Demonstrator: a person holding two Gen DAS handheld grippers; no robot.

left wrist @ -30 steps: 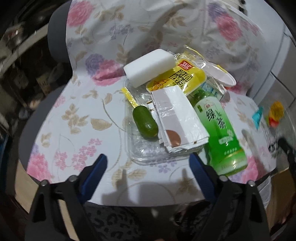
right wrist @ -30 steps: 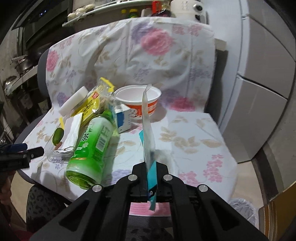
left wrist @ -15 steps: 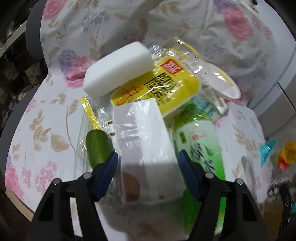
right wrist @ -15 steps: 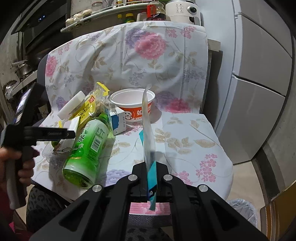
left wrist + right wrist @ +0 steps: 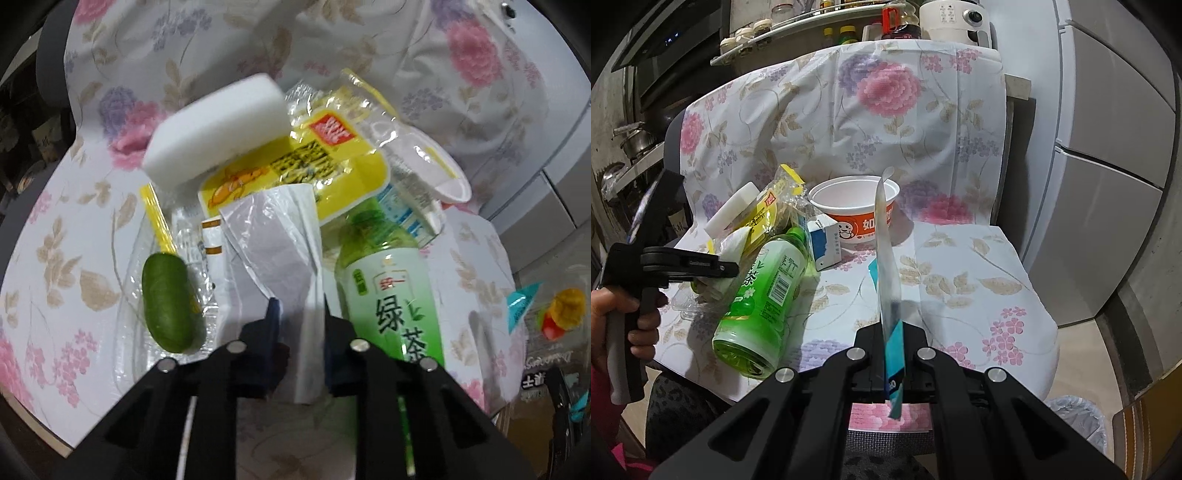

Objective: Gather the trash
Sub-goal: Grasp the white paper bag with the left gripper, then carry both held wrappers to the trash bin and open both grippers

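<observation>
A heap of trash lies on a chair draped in a flowered cloth (image 5: 960, 266). My left gripper (image 5: 299, 317) is shut on a white and silver wrapper (image 5: 273, 236) that lies on a clear plastic tray (image 5: 129, 332). Beside it are a green oval piece (image 5: 168, 310), a white sponge (image 5: 218, 129), a yellow noodle packet (image 5: 295, 173) and a green tea bottle (image 5: 391, 295). My right gripper (image 5: 892, 332) is shut on a thin clear and teal wrapper (image 5: 886, 258), held upright above the seat. The left gripper (image 5: 735, 267) shows in the right wrist view.
An orange and white noodle cup (image 5: 857, 206) and a small blue and white carton (image 5: 823, 243) stand behind the bottle (image 5: 764, 295). A bin with a liner (image 5: 1075, 421) sits on the floor at the lower right. A grey cabinet (image 5: 1108, 184) stands to the right.
My left gripper has moved forward over the tray and shut on the white and silver wrapper. My right gripper still holds its wrapper, and the view has shifted slightly.
</observation>
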